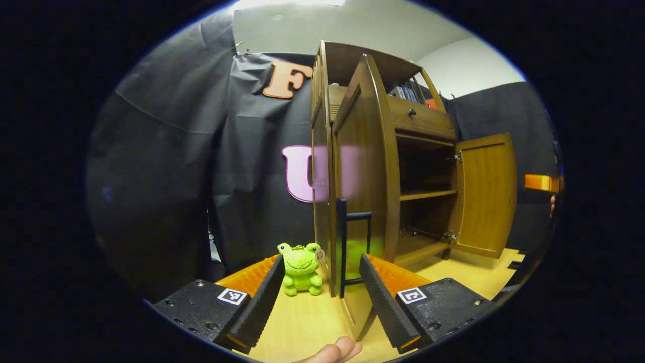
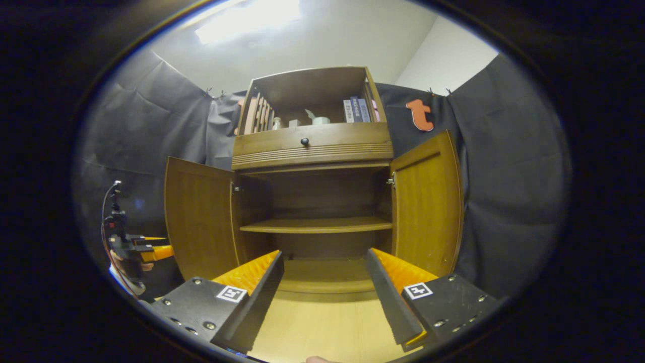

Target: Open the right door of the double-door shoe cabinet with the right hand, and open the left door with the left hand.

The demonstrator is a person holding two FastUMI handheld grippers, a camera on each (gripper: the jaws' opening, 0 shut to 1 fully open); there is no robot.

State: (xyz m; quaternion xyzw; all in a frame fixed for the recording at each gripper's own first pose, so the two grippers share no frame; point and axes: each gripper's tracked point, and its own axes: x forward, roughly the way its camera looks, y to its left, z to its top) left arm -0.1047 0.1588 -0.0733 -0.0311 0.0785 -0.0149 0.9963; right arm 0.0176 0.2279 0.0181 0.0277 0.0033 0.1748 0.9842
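The brown wooden shoe cabinet point(image 2: 312, 146) faces me in the right gripper view with both doors swung out: left door point(image 2: 199, 222), right door point(image 2: 428, 201). My right gripper point(image 2: 325, 272) hangs open in front of the bare lower compartment, touching nothing. In the left gripper view the left door point(image 1: 360, 166) stands edge-on, its black handle point(image 1: 347, 247) just beyond my left gripper point(image 1: 317, 297). That gripper is open, and the door's lower edge runs between its spread fingers without contact. The right door point(image 1: 484, 194) stands open farther back. The left gripper point(image 2: 136, 249), held by a hand, is left of the left door.
A green frog plush point(image 1: 301, 268) sits on the light wood floor point(image 1: 302, 322) by the cabinet's left side. Inside is one bare shelf point(image 2: 317, 225). A drawer with a knob point(image 2: 305, 141) and books point(image 2: 358, 110) are higher up. Black cloth walls surround the cabinet.
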